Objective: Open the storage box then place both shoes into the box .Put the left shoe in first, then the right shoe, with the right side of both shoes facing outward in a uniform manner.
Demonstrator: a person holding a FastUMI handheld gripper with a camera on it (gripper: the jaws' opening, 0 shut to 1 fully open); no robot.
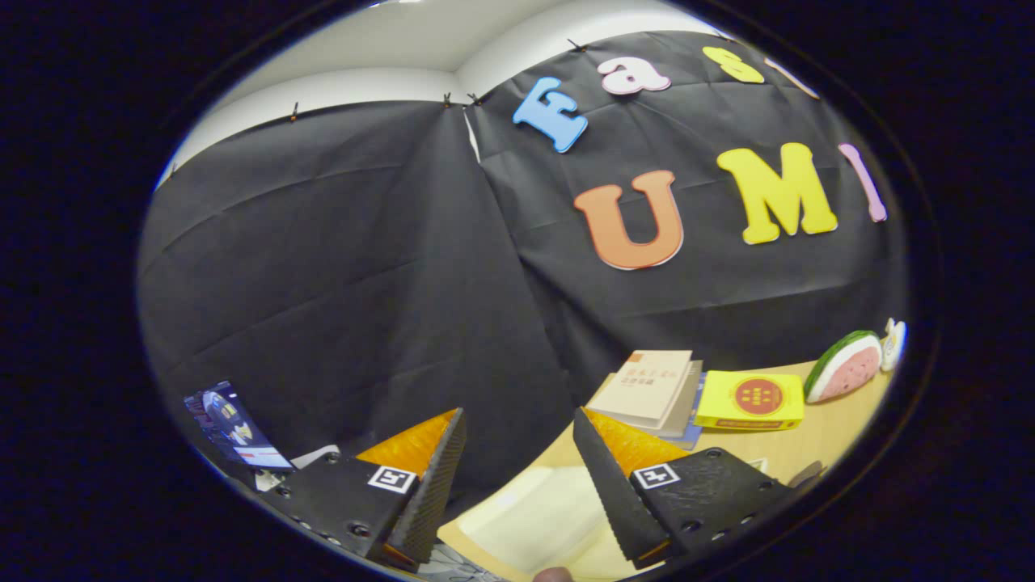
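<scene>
My gripper (517,440) is held up and tilted, facing the booth's cloth wall, with its two fingers spread apart and nothing between them. Below the gap between the fingers lies a pale cream storage box (534,517) on the wooden table (817,440); I cannot tell whether its lid is on. A fingertip of a person (554,575) shows just under the box.
Beyond the right finger a stack of books (651,388) lies on the table. Next to it is a yellow box with a red round mark (750,402), then a watermelon-slice toy (845,366) and a small white figure (893,341). A screen (230,427) stands behind the left finger.
</scene>
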